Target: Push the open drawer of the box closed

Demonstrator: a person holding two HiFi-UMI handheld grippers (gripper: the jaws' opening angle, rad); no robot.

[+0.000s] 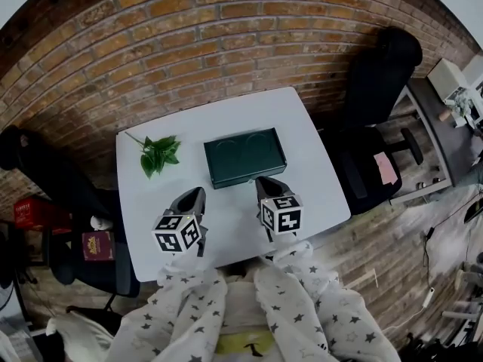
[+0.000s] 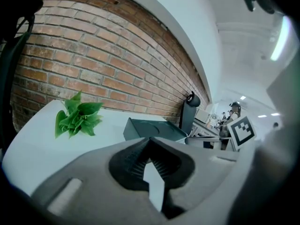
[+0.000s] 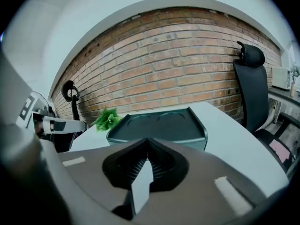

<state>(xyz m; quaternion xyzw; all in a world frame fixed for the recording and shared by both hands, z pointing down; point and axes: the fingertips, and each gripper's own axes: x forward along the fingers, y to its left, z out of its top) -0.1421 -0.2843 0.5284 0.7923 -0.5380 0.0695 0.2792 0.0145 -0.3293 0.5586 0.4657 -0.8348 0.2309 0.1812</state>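
- White sleeves sprinkled with small dark stars are worn: the left sleeve (image 1: 177,308) and the right sleeve (image 1: 321,300), at the bottom centre of the head view.
- A yellow-green band (image 1: 243,343) of clothing is seen between them at the bottom edge.
- The left gripper (image 1: 198,192) and the right gripper (image 1: 264,179) are formed as matte grey shells tapering to a point.
- Each is topped by a white cube (image 1: 179,232) printed with black square markers.
- Black ribbed pads (image 2: 136,165) are set in a dark hollow, and a pale oblong inset (image 3: 227,193) is recessed in the shell.
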